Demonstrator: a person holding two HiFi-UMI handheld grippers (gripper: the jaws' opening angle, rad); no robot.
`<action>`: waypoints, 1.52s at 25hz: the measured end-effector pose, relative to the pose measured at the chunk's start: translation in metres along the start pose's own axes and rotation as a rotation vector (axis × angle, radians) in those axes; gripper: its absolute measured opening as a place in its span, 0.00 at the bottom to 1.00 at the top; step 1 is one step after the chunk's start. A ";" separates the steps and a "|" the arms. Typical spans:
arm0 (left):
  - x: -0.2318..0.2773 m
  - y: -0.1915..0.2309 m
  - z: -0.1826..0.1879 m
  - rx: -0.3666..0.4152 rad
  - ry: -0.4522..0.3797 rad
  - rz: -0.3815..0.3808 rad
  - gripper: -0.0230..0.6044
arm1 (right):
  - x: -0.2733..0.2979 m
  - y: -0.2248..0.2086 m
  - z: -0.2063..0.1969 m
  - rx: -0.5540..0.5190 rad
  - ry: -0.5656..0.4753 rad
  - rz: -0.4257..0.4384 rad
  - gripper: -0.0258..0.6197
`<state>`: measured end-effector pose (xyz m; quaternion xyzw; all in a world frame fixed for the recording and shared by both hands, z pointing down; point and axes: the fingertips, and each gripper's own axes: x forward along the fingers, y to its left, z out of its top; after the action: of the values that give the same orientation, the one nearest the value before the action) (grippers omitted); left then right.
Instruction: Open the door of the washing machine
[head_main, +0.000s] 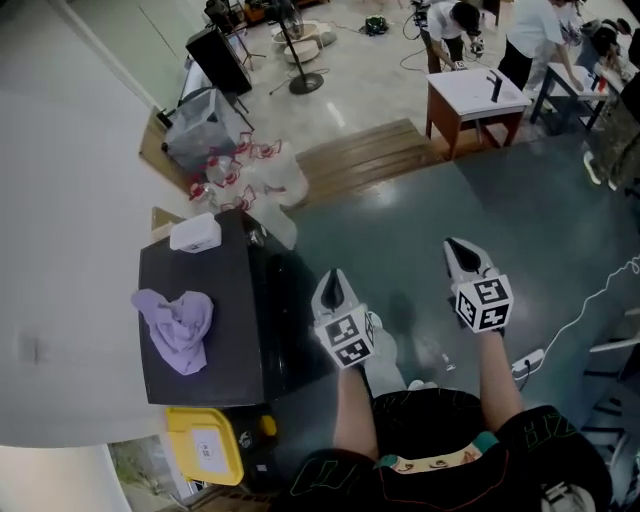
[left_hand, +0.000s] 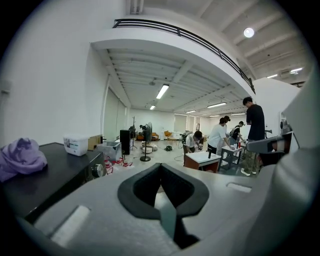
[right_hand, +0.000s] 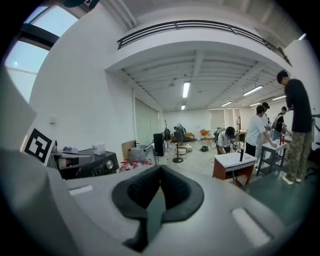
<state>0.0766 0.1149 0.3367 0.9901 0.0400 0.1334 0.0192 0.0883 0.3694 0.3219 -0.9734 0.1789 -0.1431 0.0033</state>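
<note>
The black washing machine (head_main: 205, 375) stands at the left, its dark front (head_main: 290, 325) facing the open floor; the door cannot be made out from above. A purple cloth (head_main: 178, 325) and a white box (head_main: 195, 233) lie on its top. My left gripper (head_main: 335, 276) hangs shut and empty just in front of the machine's front. My right gripper (head_main: 460, 247) is shut and empty too, farther right over the dark floor. In the left gripper view the machine (left_hand: 60, 175) and its knob (left_hand: 98, 170) sit left of the shut gripper (left_hand: 161, 167). The right gripper (right_hand: 160, 170) sees the machine (right_hand: 87, 167) farther off.
A yellow lidded bin (head_main: 205, 445) stands by the machine's near corner. A clear plastic bin (head_main: 205, 125) and bags lie beyond it. Wooden steps (head_main: 365, 150), a small white-topped table (head_main: 475, 95) and several people are at the back. A cable with a power strip (head_main: 530, 360) lies at right.
</note>
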 end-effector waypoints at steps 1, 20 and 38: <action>0.018 0.005 0.000 -0.005 0.007 -0.002 0.05 | 0.017 -0.004 0.001 0.003 0.007 -0.005 0.04; 0.277 0.095 0.070 -0.026 0.057 -0.001 0.05 | 0.296 -0.008 0.083 -0.024 0.046 0.063 0.04; 0.260 0.198 0.007 -0.266 0.146 0.547 0.05 | 0.464 0.128 0.083 -0.278 0.198 0.684 0.04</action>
<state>0.3432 -0.0603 0.4076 0.9407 -0.2446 0.2083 0.1092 0.4821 0.0843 0.3633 -0.8301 0.5106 -0.2015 -0.0982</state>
